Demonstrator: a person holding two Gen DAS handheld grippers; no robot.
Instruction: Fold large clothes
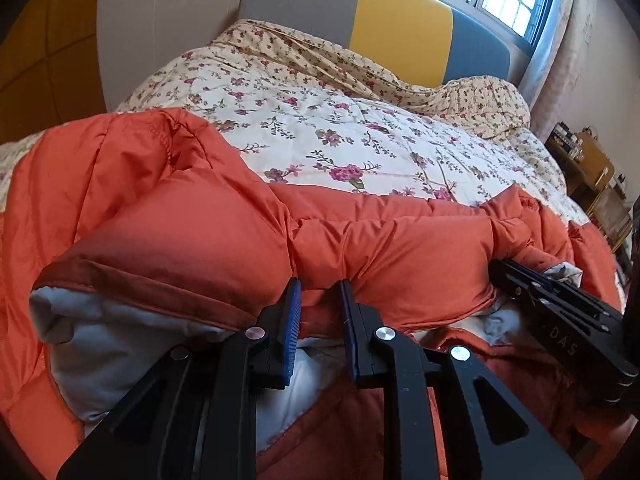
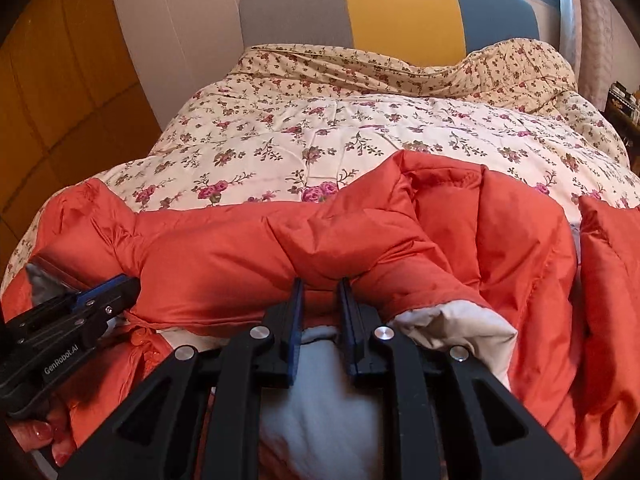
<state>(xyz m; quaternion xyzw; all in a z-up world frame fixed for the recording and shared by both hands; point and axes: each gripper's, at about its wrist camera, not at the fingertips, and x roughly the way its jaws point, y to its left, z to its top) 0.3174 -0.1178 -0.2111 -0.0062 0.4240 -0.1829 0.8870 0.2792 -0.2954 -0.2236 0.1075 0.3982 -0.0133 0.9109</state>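
Because the orange down jacket [image 1: 224, 216] is puffy, light and slippery, its near folded edge on the bed [image 1: 320, 128] is pinched by left gripper [image 1: 320, 292] and right gripper [image 2: 320, 290]; seams are judged the safer hold.

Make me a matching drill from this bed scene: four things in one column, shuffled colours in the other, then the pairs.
Things:
1. jacket
2. jacket lining
3. middle headboard panel
4. finger pads

Colours:
A. yellow
B. blue
C. orange
D. pale grey-white

Pairs: 1-C, 2-D, 3-A, 4-B
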